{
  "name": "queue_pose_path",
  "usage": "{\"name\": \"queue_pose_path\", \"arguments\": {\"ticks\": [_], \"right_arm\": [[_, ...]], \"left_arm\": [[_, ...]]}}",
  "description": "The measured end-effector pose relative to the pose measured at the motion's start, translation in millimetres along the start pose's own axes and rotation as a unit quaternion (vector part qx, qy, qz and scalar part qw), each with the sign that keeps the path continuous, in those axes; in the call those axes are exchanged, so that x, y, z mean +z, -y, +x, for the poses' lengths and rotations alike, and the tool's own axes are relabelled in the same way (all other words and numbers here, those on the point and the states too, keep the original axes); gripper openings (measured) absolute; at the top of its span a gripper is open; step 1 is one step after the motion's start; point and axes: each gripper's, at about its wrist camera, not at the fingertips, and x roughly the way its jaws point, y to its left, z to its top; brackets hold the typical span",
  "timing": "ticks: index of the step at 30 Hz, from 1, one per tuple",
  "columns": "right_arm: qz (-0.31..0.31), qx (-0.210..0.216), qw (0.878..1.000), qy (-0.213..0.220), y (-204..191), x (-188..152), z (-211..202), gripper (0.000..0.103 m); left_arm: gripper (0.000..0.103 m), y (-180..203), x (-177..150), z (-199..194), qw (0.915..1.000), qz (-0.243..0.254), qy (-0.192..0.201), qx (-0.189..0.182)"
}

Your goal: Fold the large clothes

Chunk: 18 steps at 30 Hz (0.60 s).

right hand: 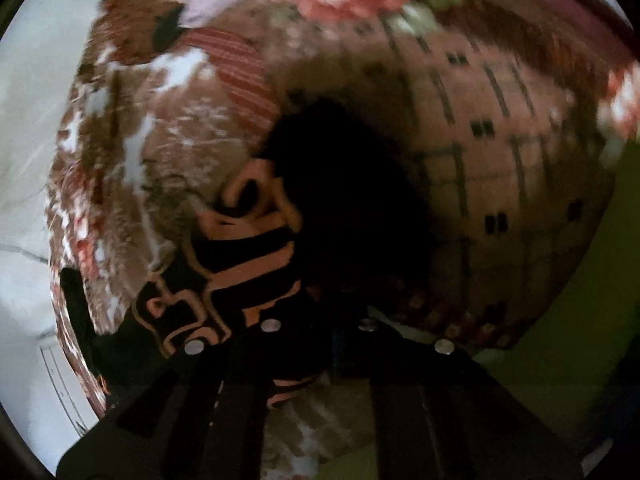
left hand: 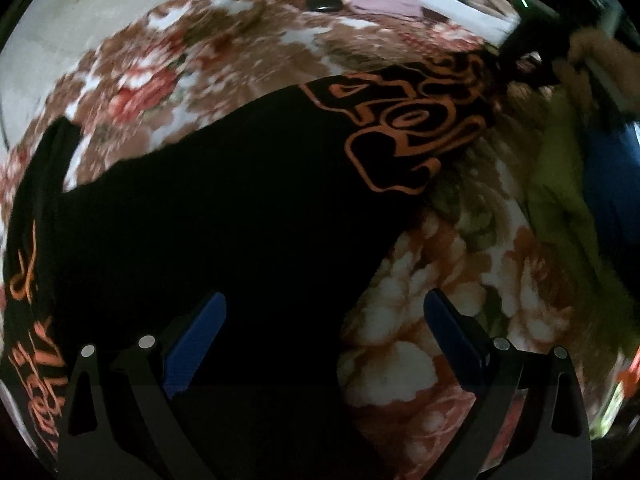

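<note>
Blue-padded left gripper [left hand: 325, 336] hangs with fingers apart over the black T-shirt [left hand: 224, 208], which lies spread on a floral bedspread [left hand: 448, 320]; right gripper [right hand: 320, 344] is clamped on the shirt's printed edge.

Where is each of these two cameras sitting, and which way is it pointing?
Left wrist: on the left gripper, looking steeply down at a black garment with orange lettering on a floral bedspread; open blue-padded fingers show.
Right wrist: on the right gripper, looking steeply down; its black jaws are shut on that garment.
Shared: garment and bedspread.
</note>
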Motion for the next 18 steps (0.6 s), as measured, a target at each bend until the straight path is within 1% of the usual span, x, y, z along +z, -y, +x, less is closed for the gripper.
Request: {"name": "queue_pose_path", "arguments": {"ticks": [5, 8, 10, 11, 12, 14, 17, 18], "right_arm": [[-0.069, 0.016, 0.997, 0.034, -38, -4, -47, 0.008], [-0.103, 0.023, 0.993, 0.056, -65, -12, -76, 0.008], [-0.115, 0.029, 0.991, 0.066, -84, -18, -87, 0.007], [-0.121, 0.033, 0.99, 0.07, -94, -21, -94, 0.007], [-0.124, 0.036, 0.989, 0.073, -102, -24, -96, 0.008], [-0.142, 0.044, 0.986, 0.077, -124, -32, -106, 0.008], [-0.175, 0.049, 0.979, 0.087, -158, -44, -116, 0.008], [-0.19, 0.054, 0.976, 0.09, -176, -50, -120, 0.007]], "left_arm": [[0.097, 14, -9, 5, 0.9985, 0.048, 0.027, -0.005], [0.096, 26, -16, 13, 0.9967, 0.074, 0.033, -0.003], [0.096, 31, -20, 16, 0.9951, 0.09, 0.042, 0.003], [0.096, 34, -22, 19, 0.9939, 0.099, 0.045, 0.012], [0.096, 36, -24, 23, 0.9934, 0.105, 0.041, 0.02], [0.096, 38, -27, 34, 0.9934, 0.109, 0.02, 0.028], [0.096, 37, -28, 42, 0.9959, 0.088, 0.016, 0.014], [0.096, 37, -27, 44, 0.9966, 0.08, 0.015, 0.008]]}}
